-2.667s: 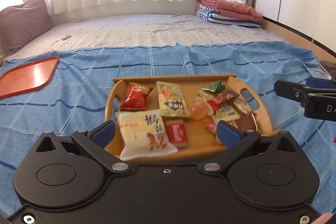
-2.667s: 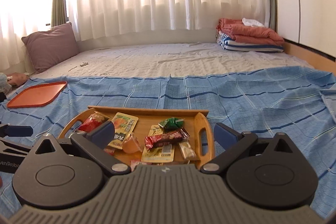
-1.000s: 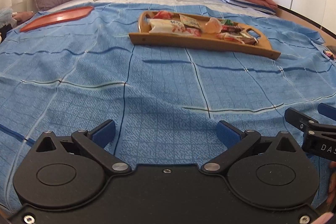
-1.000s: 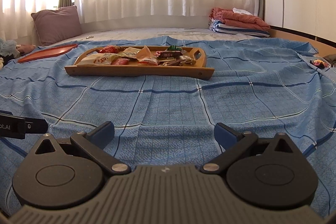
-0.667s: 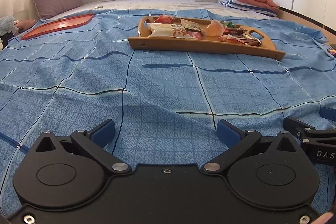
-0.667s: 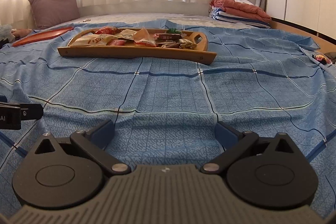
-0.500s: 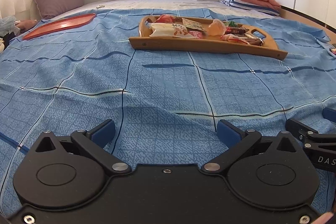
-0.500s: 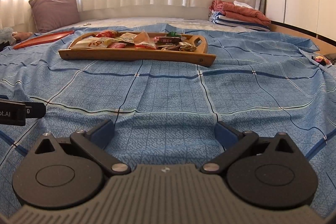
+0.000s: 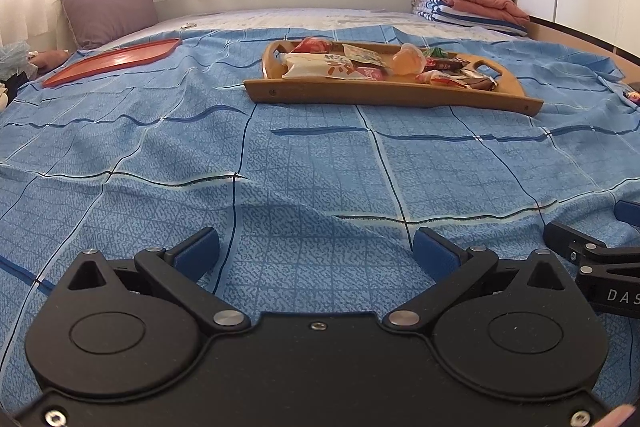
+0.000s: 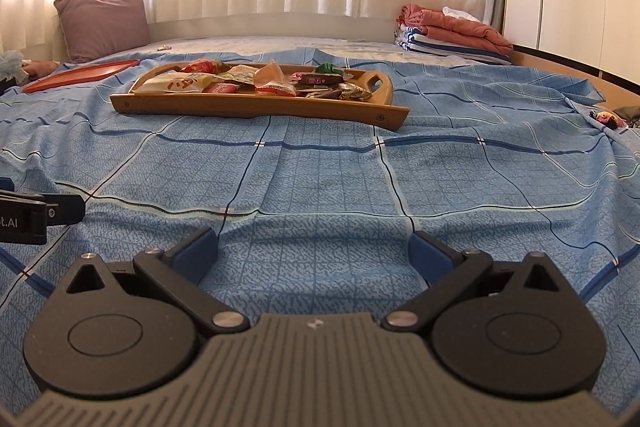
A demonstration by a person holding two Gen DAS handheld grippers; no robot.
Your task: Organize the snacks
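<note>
Snacks: a mixed heap of wrapped packets on the wooden tray [image 9: 384, 95], which sits on the blue checked bedspread [image 9: 320, 163], well ahead of both grippers.
Handling: judged light, crinkly and slippery; the white bread bag [image 9: 316, 65] looks soft and crushable, so a pinch at a sealed edge suits best.
Jelly cup [image 9: 408, 54]: small, smooth, likely to slip; grip across its sides.
Left gripper [image 9: 316, 251]: spread wide, empty, low over the bedspread.
Right gripper [image 10: 314, 249]: likewise agape, holding nothing.
Red tray [image 9: 116, 61]: apart, far left.
Hard to make out: the low angle hides lower packets; labels are unreadable.
</note>
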